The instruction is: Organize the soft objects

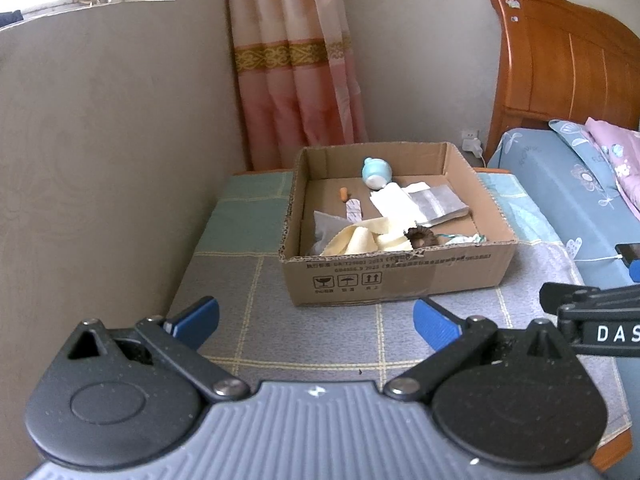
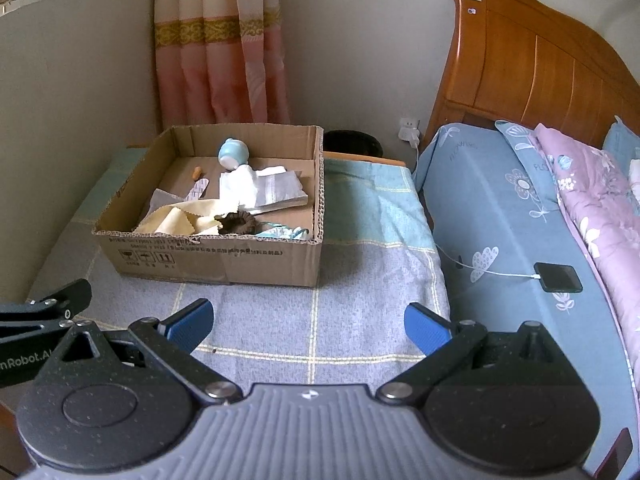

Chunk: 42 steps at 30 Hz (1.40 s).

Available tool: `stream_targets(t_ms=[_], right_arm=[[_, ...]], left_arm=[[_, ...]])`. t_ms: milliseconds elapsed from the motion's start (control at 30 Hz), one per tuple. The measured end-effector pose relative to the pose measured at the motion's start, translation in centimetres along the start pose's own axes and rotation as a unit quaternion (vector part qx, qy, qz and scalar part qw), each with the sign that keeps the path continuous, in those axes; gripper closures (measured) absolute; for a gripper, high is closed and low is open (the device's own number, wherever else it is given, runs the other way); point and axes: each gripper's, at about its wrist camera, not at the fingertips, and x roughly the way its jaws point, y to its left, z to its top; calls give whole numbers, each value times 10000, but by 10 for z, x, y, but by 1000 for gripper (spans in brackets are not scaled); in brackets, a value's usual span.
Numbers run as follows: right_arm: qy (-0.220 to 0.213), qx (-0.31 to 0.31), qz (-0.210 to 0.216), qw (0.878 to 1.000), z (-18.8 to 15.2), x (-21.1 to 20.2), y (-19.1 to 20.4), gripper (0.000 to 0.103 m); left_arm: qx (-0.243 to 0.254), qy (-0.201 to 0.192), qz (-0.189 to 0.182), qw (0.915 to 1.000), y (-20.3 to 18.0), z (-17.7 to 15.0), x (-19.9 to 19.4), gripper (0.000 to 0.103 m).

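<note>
An open cardboard box (image 1: 394, 276) (image 2: 208, 258) stands on a checked cloth-covered surface. Inside lie a yellow cloth (image 1: 370, 238) (image 2: 176, 218), a brown hair scrunchie (image 1: 420, 237) (image 2: 236, 222), a white cloth (image 1: 394, 200) (image 2: 238, 188), a grey folded fabric (image 1: 438, 200) (image 2: 280, 194), a pale blue round toy (image 1: 376, 170) (image 2: 233, 153) and a light blue mask (image 2: 282, 233) in the front corner. My left gripper (image 1: 316, 320) is open and empty, short of the box. My right gripper (image 2: 308, 322) is open and empty, also short of the box.
A bed with a blue sheet (image 2: 500, 208), a pink quilt (image 2: 592, 184) and a wooden headboard (image 2: 532, 64) is on the right. A phone (image 2: 558, 277) on a charging cable lies on the bed. A curtain (image 1: 296, 64) hangs behind; a wall is on the left.
</note>
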Motion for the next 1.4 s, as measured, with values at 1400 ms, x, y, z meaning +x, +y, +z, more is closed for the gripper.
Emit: stream_targets(t_ms=[1400], right_arm=[[-38, -30, 8, 10000, 0, 1, -2, 0]], left_arm=[[18, 56, 20, 10000, -2, -1, 4, 1]])
